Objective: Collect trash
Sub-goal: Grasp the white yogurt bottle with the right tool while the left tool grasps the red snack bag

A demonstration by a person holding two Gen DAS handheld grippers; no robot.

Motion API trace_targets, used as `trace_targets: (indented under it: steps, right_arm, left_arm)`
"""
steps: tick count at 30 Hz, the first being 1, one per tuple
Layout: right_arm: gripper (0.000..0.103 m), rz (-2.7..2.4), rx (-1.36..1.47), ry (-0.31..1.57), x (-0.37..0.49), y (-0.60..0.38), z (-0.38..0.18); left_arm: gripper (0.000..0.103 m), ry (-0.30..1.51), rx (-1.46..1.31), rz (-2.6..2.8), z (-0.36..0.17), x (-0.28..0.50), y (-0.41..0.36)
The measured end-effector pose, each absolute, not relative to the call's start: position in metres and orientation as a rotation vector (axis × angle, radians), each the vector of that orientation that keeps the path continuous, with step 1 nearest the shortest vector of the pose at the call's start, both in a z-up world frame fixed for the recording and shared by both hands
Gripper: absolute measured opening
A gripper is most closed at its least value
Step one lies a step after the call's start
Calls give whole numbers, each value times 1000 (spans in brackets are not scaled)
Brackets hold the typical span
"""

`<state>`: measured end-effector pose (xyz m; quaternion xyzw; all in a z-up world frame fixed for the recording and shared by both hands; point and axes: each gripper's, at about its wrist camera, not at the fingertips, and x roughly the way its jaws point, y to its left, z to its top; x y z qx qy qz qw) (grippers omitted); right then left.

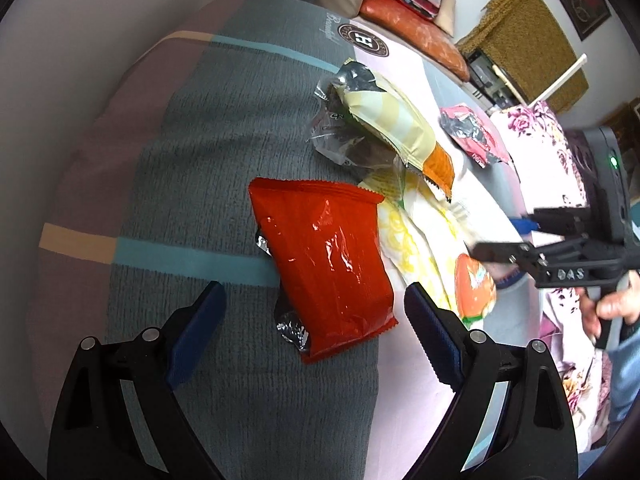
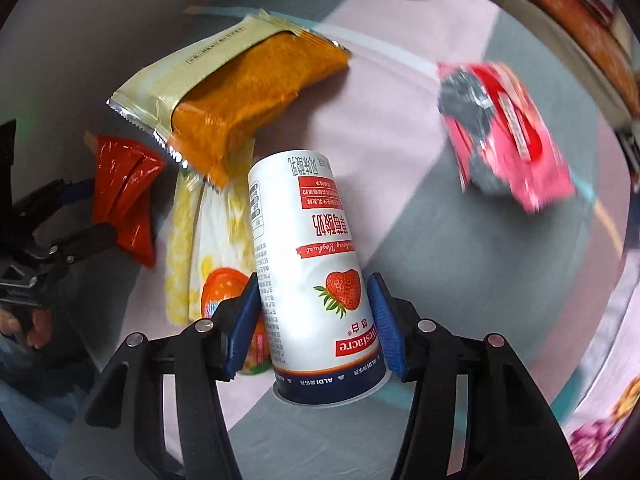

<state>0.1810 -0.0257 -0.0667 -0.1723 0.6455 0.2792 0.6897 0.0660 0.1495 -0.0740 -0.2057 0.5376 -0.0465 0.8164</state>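
White yogurt cup sits clamped in your right tongs.
Your left tongs gape over the red wrapper; the pink wrapper is blurred.

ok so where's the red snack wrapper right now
In the left wrist view the red snack wrapper lies on the grey striped cushion, just ahead of the open left gripper, with the yellow fruit packet on its right.
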Motion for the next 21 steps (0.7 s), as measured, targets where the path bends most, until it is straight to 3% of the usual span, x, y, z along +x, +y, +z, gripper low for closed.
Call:
trace_targets:
  steps: [13, 14, 18, 21]
  right_arm:
    - [51, 584, -347, 1442, 164, -16, -82]
    - [49, 582, -344, 1436, 165, -15, -82]
    - [48, 568, -270, 1409, 151, -27, -79]
    - [48, 554, -177, 1395, 143, -55, -71]
  left_arm:
    - [91, 1154, -361, -11, -74, 74, 135]
    - [87, 1154, -333, 5, -74, 74, 131]
    - [54, 1151, -293, 23, -72, 71, 126]
    - [46, 1140, -307, 31, -66, 66, 126]
